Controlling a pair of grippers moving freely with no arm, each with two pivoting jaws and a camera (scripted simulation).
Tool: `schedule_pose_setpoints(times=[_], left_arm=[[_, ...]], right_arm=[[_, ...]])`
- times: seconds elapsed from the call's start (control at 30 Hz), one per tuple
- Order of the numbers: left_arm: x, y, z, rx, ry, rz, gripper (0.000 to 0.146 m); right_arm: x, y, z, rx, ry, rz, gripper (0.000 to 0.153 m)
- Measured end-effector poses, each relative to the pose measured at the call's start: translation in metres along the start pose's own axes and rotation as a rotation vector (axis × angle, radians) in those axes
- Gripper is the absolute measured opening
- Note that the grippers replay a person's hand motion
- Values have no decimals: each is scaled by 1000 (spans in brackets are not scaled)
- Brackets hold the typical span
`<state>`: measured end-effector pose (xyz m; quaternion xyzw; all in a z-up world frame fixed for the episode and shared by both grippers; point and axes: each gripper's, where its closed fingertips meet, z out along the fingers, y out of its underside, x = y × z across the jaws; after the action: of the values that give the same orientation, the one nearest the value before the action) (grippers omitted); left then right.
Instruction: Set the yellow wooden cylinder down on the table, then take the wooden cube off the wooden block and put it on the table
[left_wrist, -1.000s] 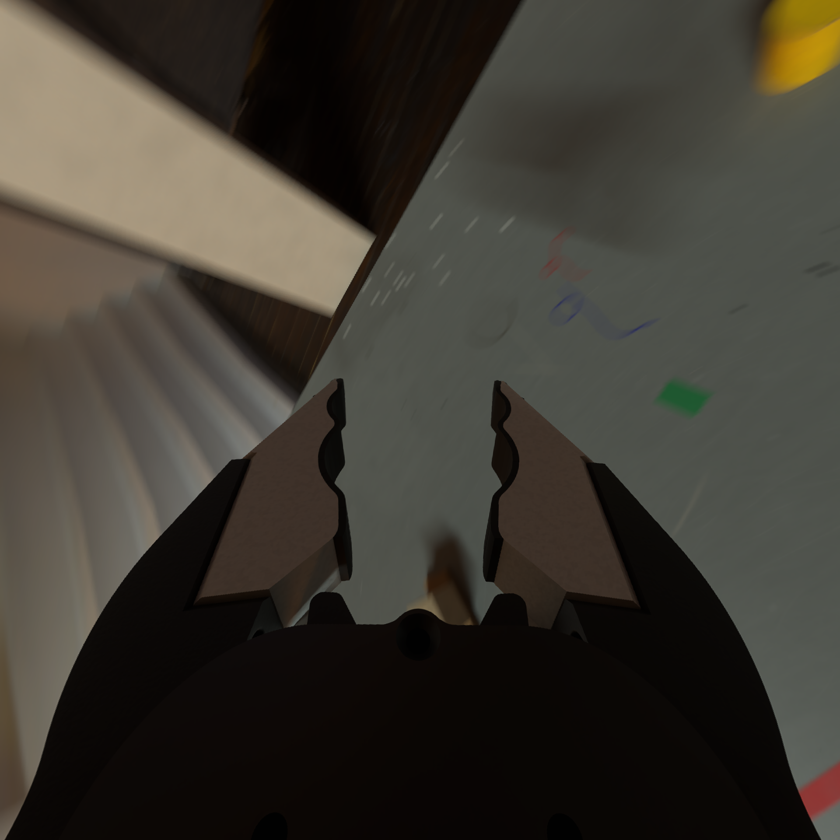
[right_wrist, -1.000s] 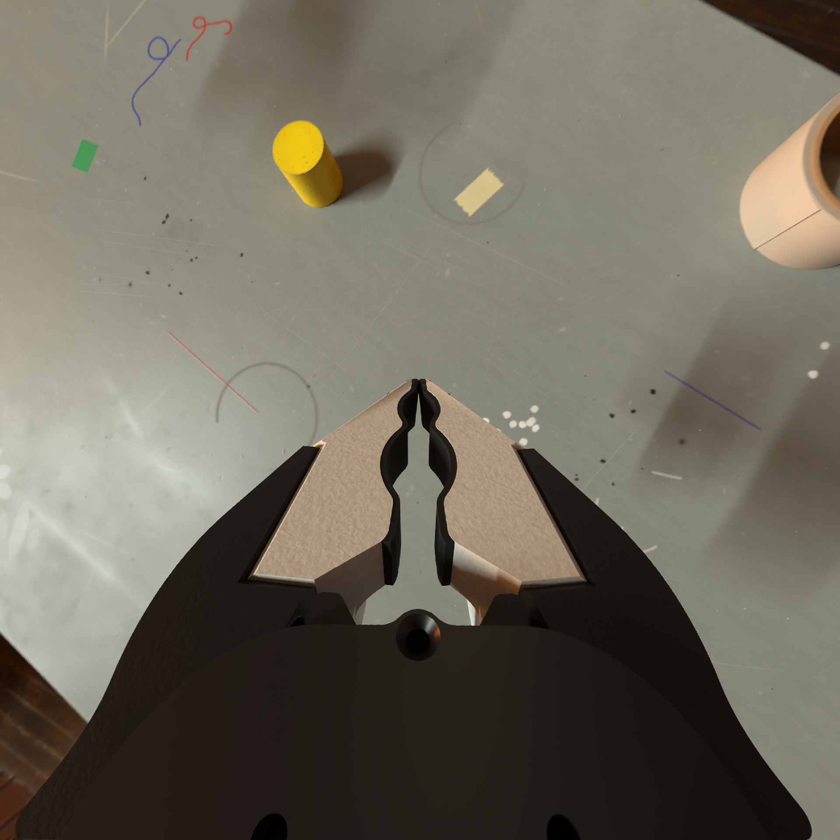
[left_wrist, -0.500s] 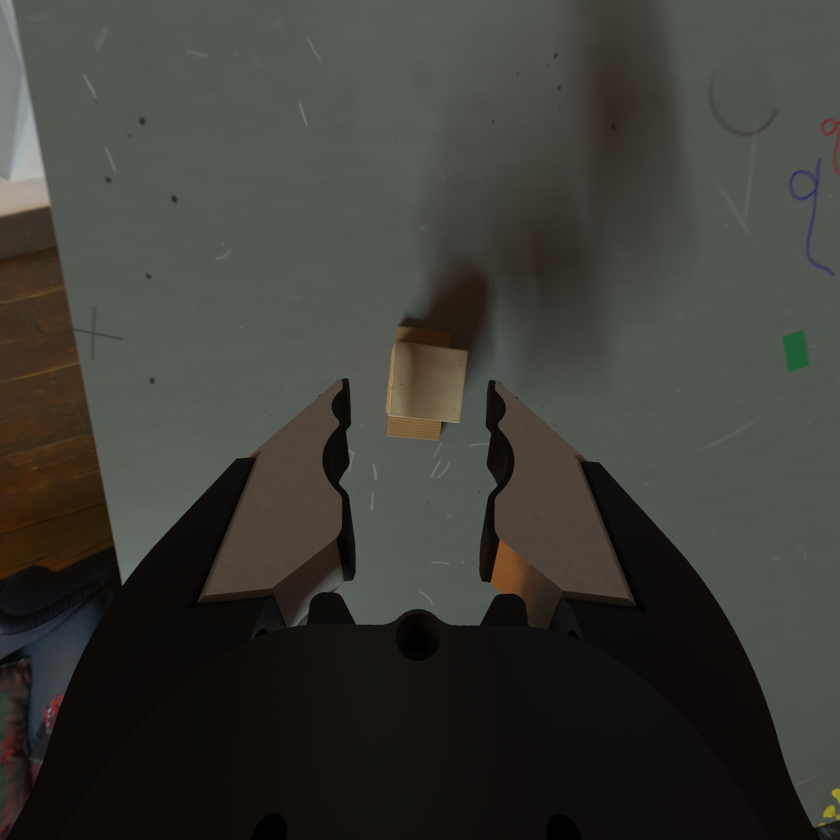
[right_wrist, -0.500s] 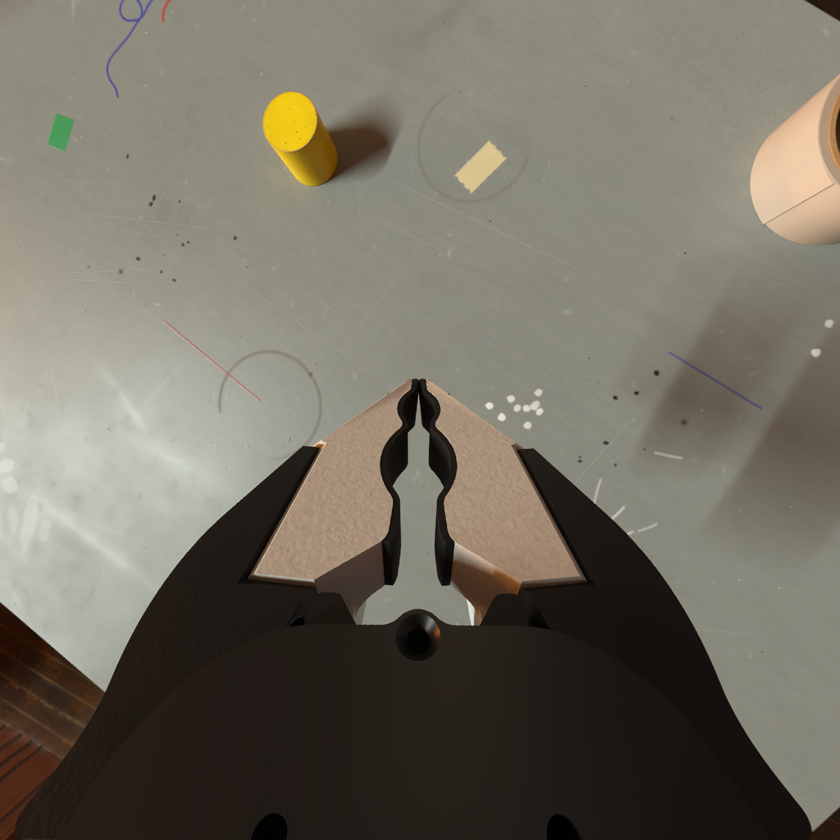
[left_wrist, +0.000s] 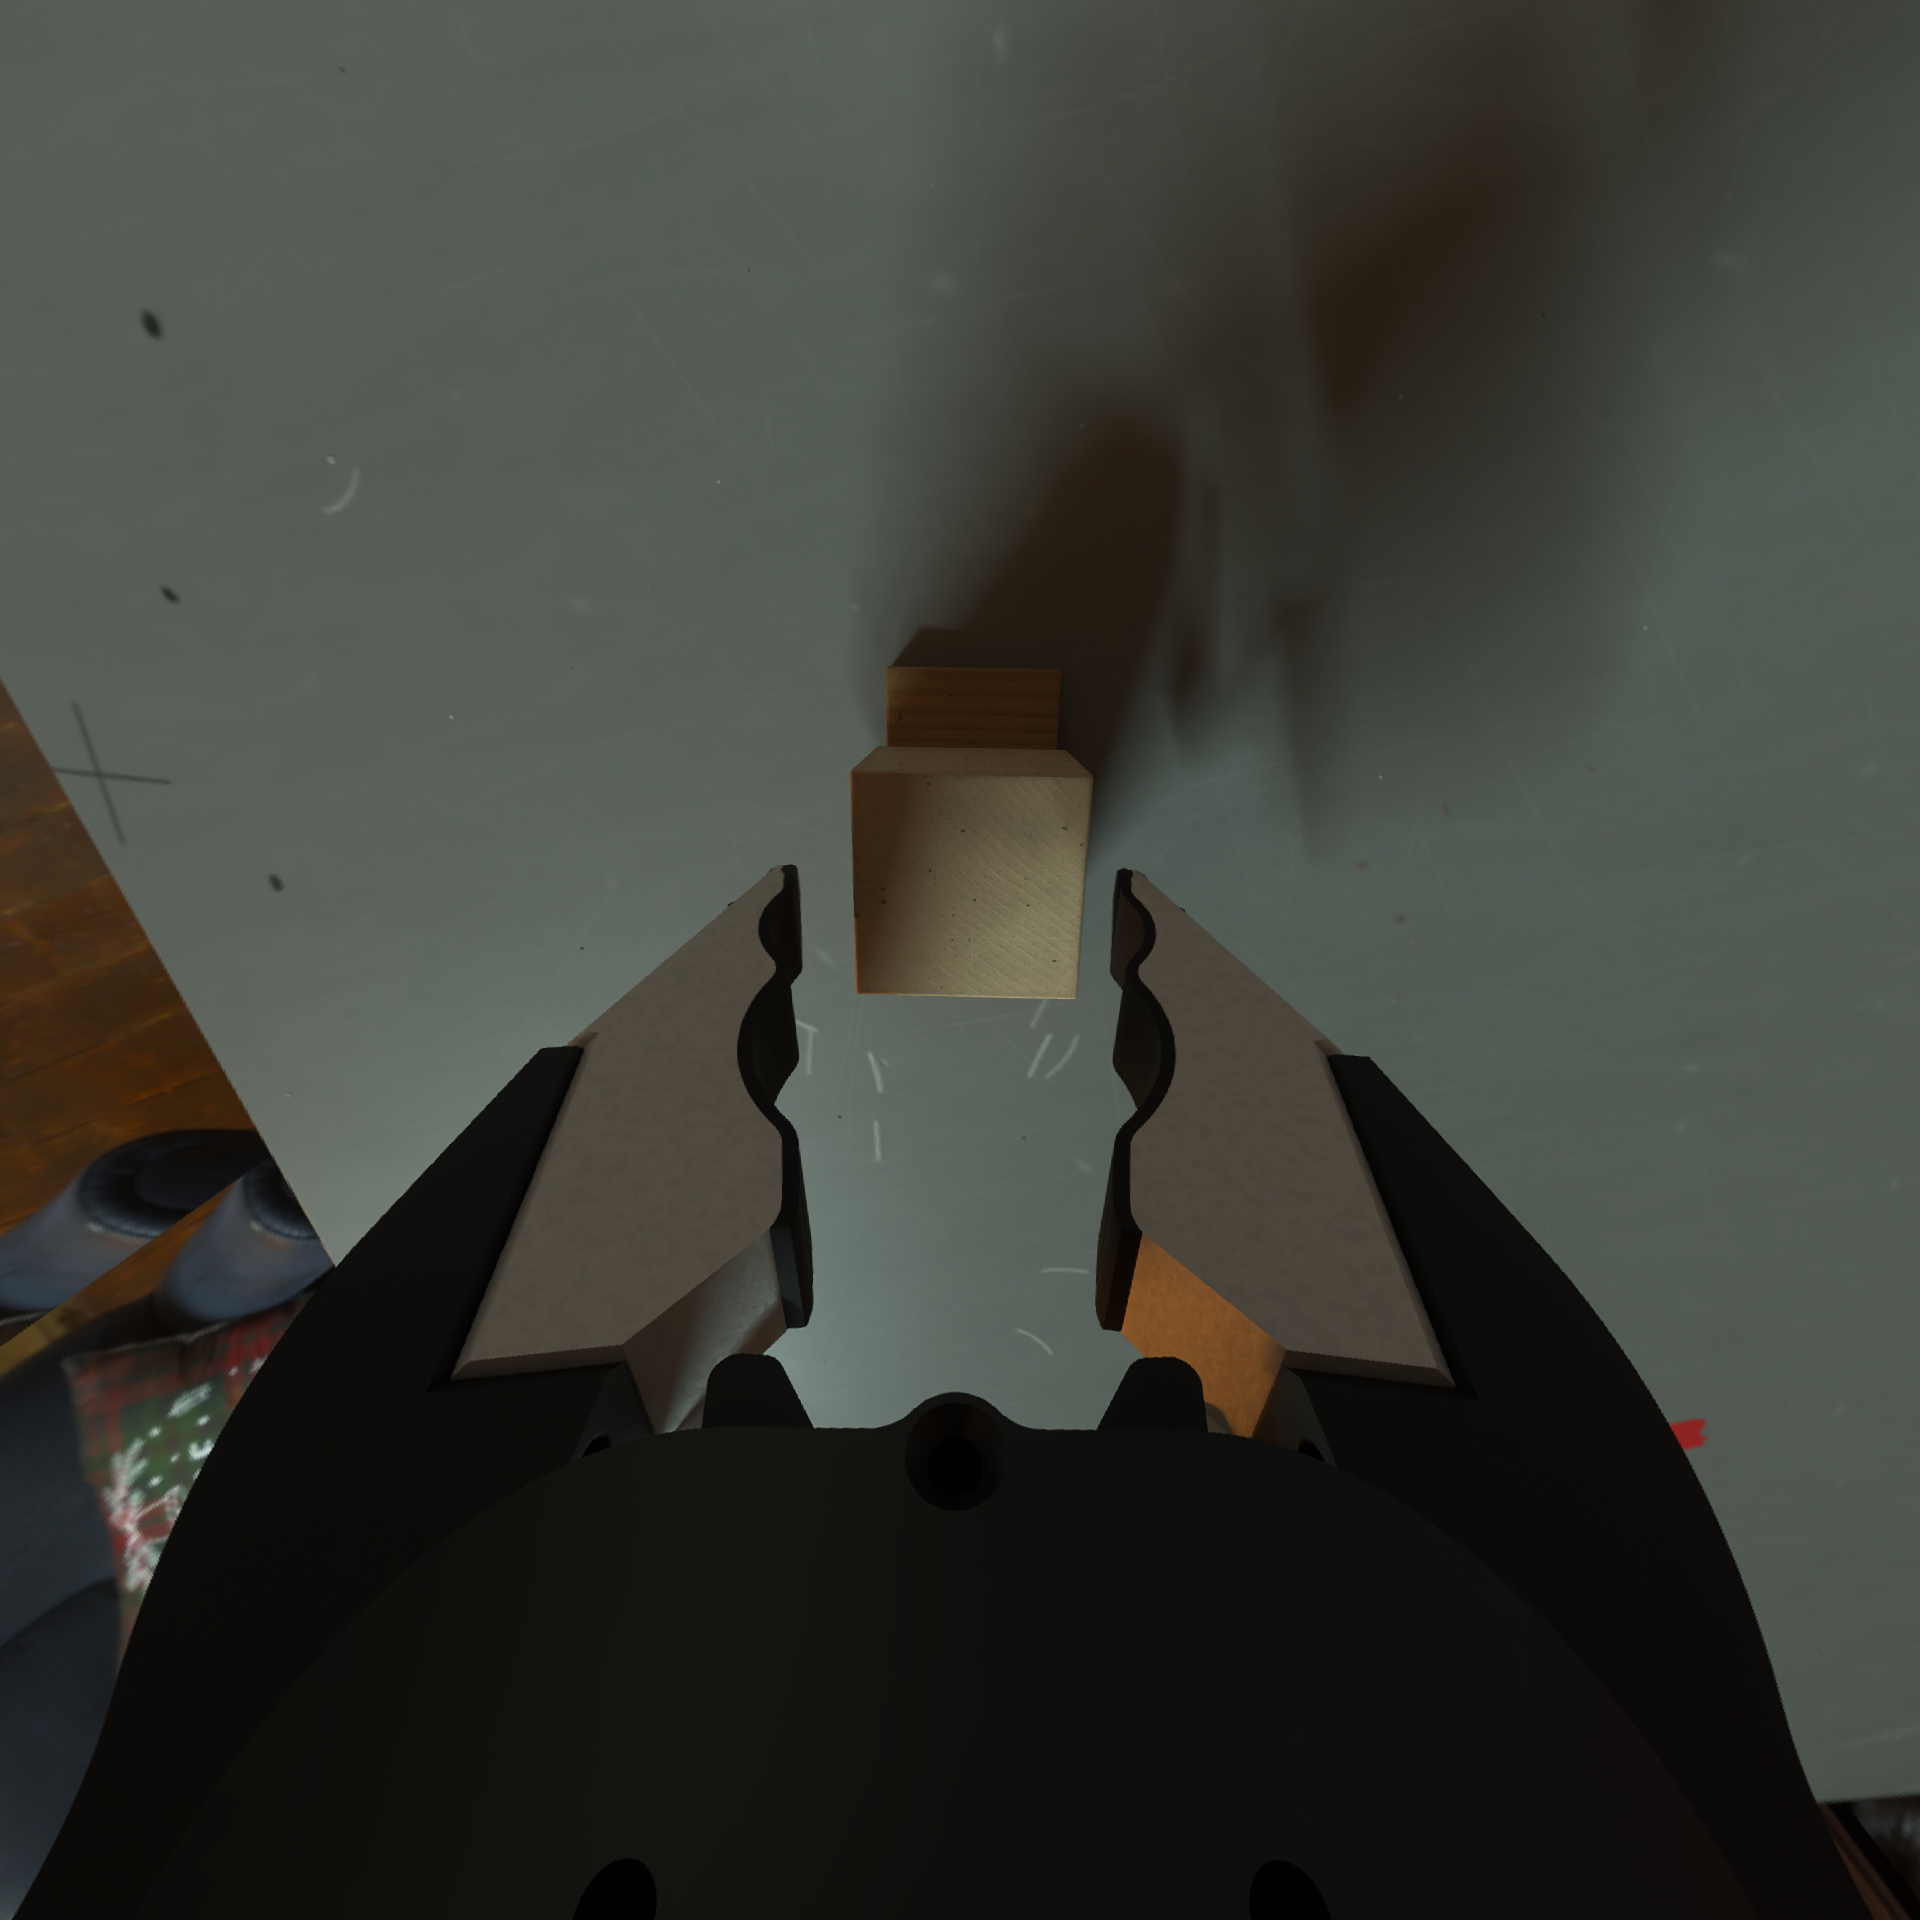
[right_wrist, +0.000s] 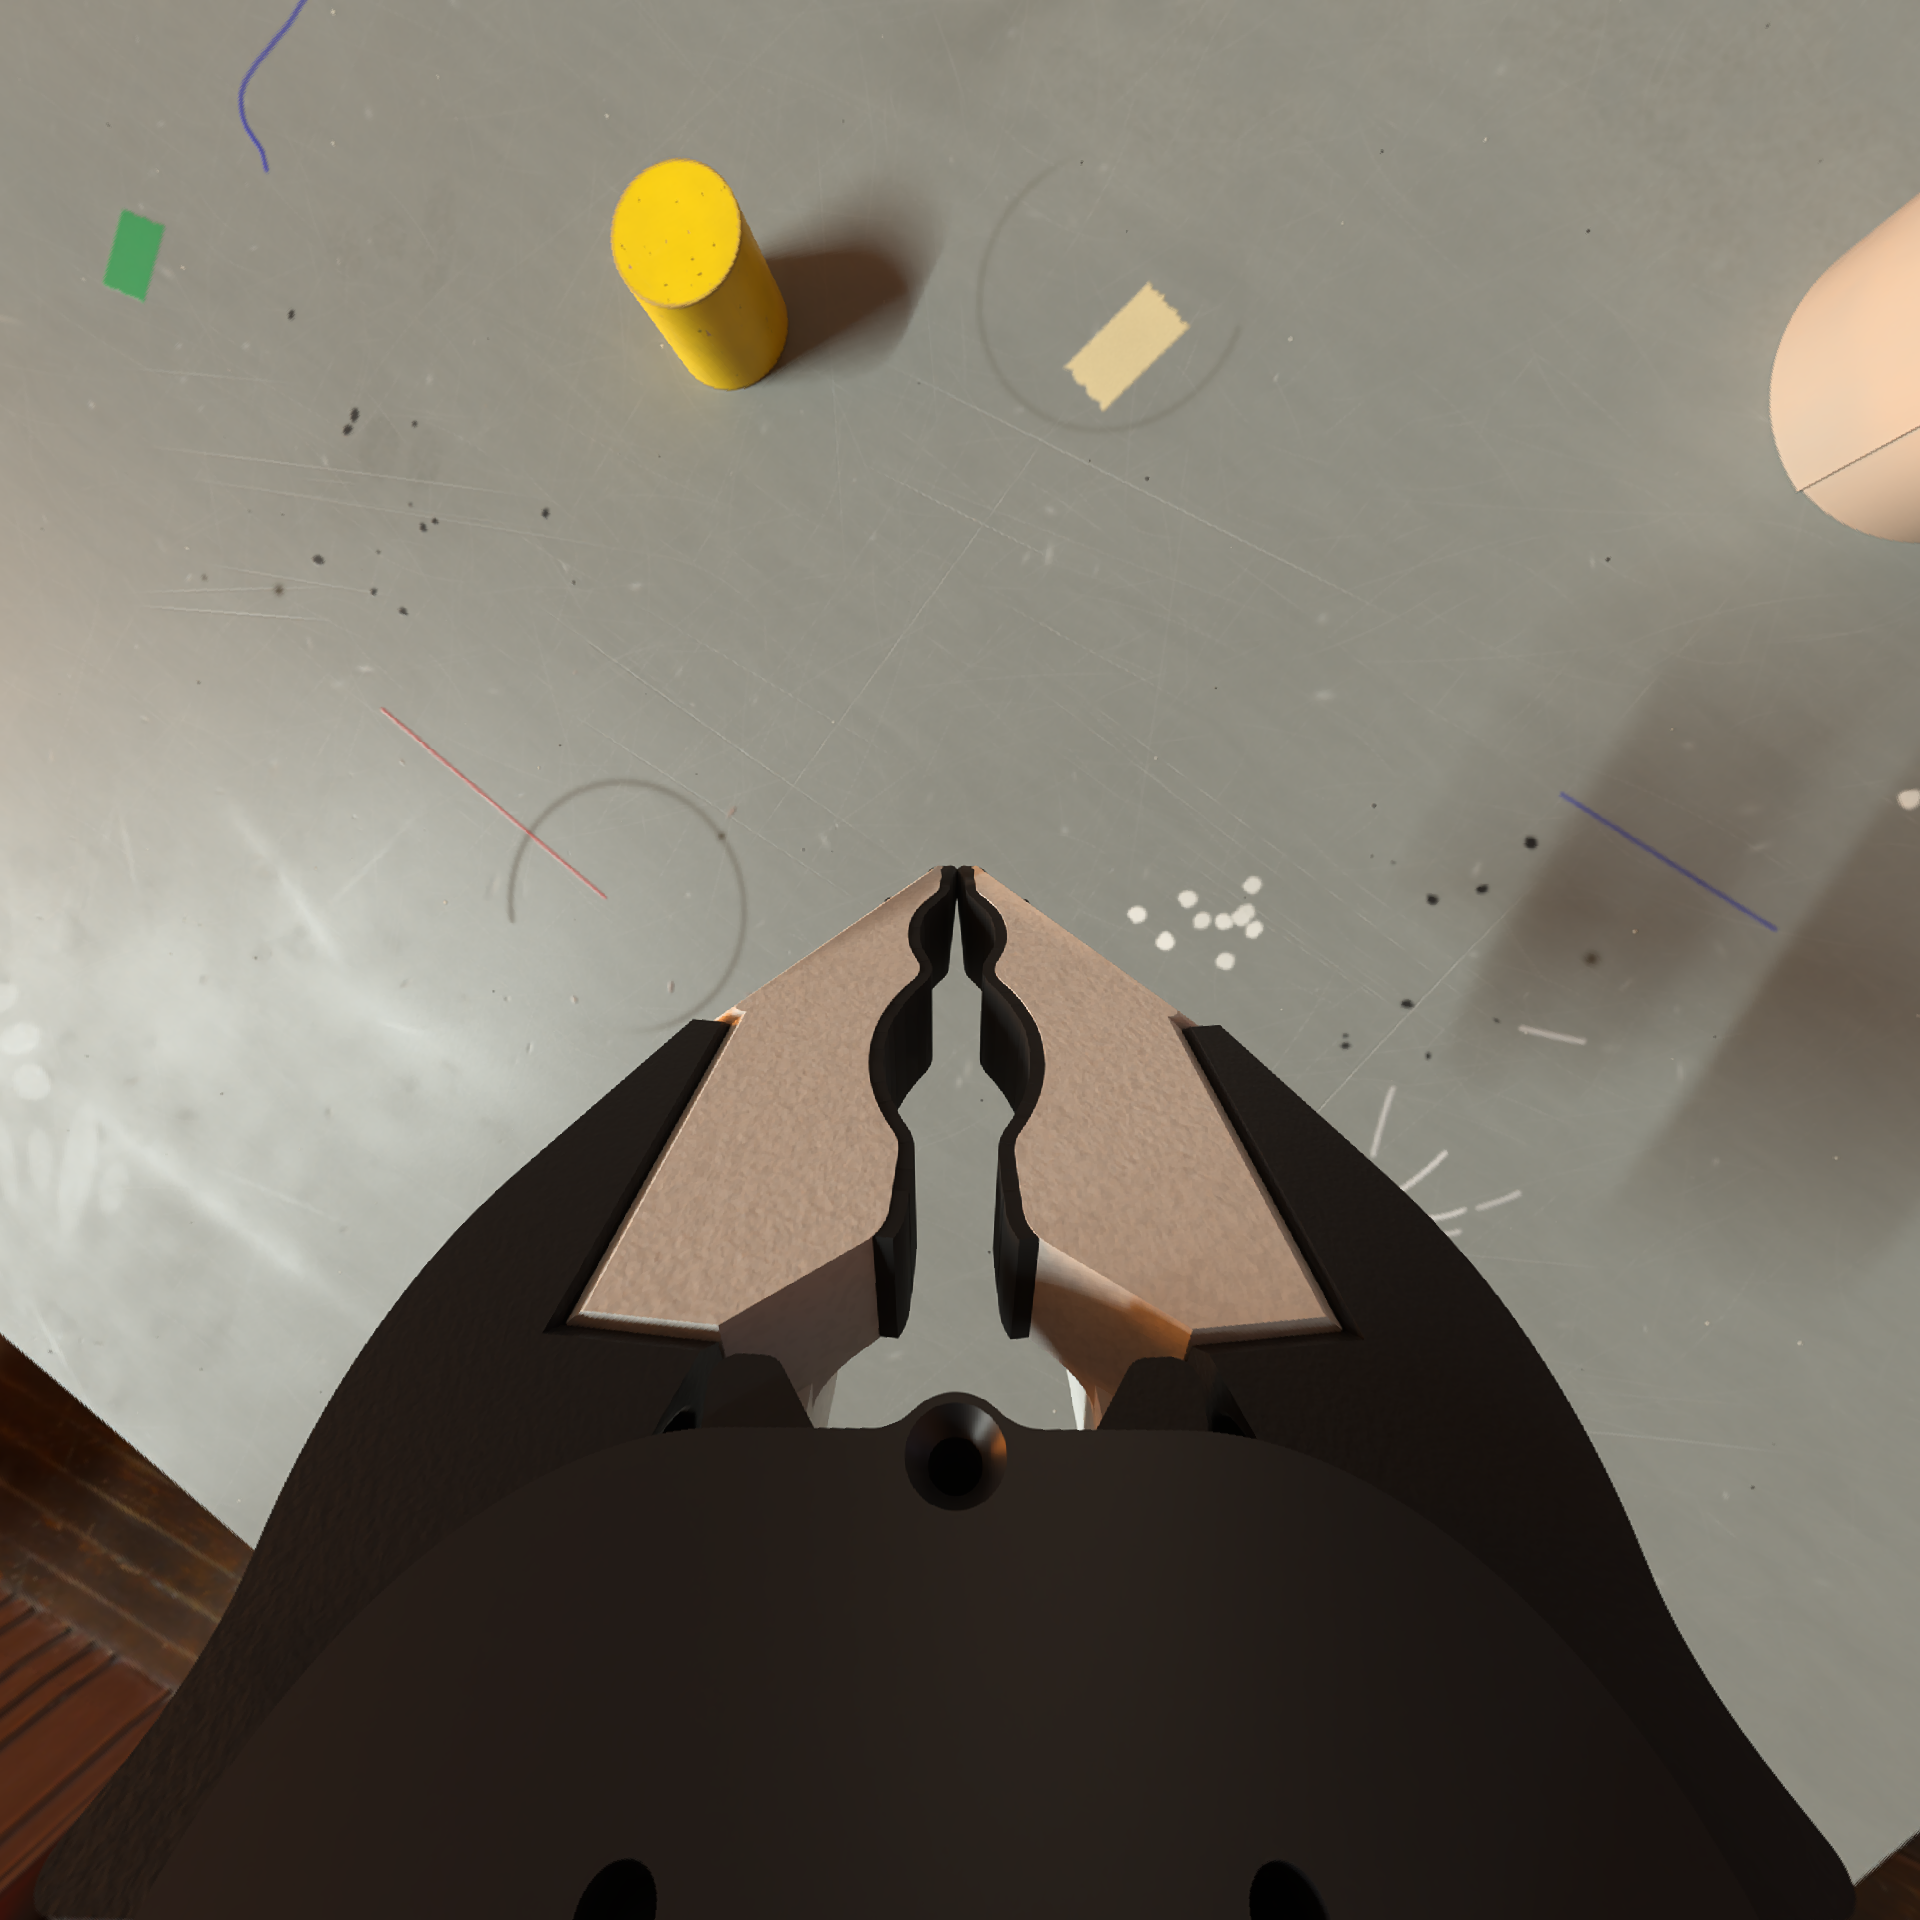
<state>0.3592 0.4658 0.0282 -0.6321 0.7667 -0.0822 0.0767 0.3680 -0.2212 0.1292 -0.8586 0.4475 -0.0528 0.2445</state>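
In the left wrist view a pale wooden cube (left_wrist: 966, 883) sits on top of a darker wooden block (left_wrist: 971, 707) on the grey table (left_wrist: 520, 416). My left gripper (left_wrist: 956, 883) is open and empty, looking down on the cube, which lies just beyond and between its fingertips. In the right wrist view the yellow wooden cylinder (right_wrist: 701, 275) stands upright on the table (right_wrist: 1039, 644), far ahead and left of my right gripper (right_wrist: 956, 873), which is shut and empty, well above the table.
A peach-coloured roll (right_wrist: 1860, 405) lies at the right edge of the right wrist view. The table's edge and wooden floor (left_wrist: 94, 987) show at the left of the left wrist view, with dark shoes (left_wrist: 177, 1226) below. Tape bits (right_wrist: 1127, 345) and marks dot the table.
My left gripper swung from the table's edge to above the cube and block and came lower over them. My right gripper drew slightly nearer the table, staying shut.
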Motion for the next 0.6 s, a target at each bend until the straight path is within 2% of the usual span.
schedule_pose_setpoints(times=[0.03,0.1,0.23,0.33,0.47,0.6], left_arm=[[1,0,0,-8,11,-1,58],[2,1,0,-21,24,5,44],[-5,3,-5,-30,-49,53,44],[-11,-1,-24,41,-73,51,44],[-16,-20,-84,181,-170,89,44],[35,-62,-162,394,-161,240,44]], right_arm=[[0,0,0,2,-2,1,0],[1,1,0,7,-6,2,0],[2,2,-1,21,-12,6,0],[3,3,-2,29,-17,7,0],[5,3,-3,38,-17,12,0],[5,1,-4,40,-16,6,0]])
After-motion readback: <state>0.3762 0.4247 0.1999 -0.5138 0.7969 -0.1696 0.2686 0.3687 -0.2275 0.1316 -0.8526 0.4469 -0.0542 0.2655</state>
